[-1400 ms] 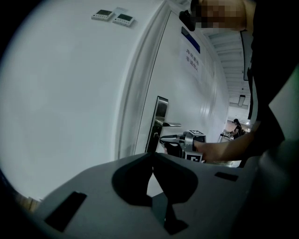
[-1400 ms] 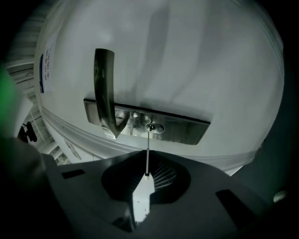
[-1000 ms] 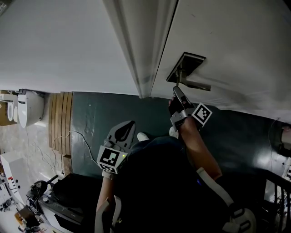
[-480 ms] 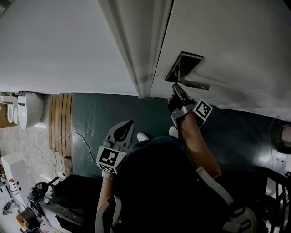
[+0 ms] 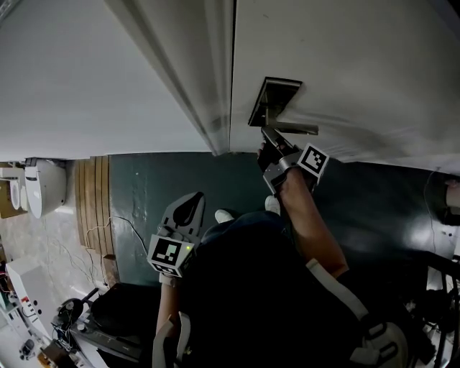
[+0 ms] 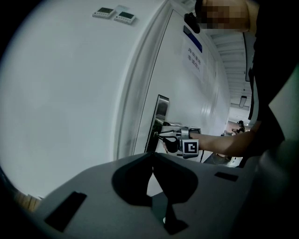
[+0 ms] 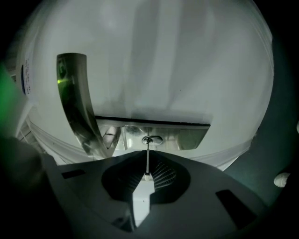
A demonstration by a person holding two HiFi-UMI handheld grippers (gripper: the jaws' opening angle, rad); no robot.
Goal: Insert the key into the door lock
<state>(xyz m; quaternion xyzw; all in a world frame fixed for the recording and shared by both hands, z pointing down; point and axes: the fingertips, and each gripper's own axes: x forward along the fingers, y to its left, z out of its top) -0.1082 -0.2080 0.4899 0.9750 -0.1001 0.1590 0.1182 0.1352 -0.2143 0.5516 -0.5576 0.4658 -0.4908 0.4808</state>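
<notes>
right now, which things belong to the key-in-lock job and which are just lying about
In the job: thin metal key, clamped in right gripper; oval keyhole; shiny metal lock plate; white door.
Lying about: wooden slat mat; two white wall panels; idle left gripper.

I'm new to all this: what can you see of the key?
The key is a thin, pale metal blade, seen edge-on as a straight line. Its rear end is pinched in the shut jaws of the right gripper, its head hidden there. Its tip meets the small oval keyhole in the shiny lock plate on the white door, beside the lever handle. How deep it sits cannot be told.
</notes>
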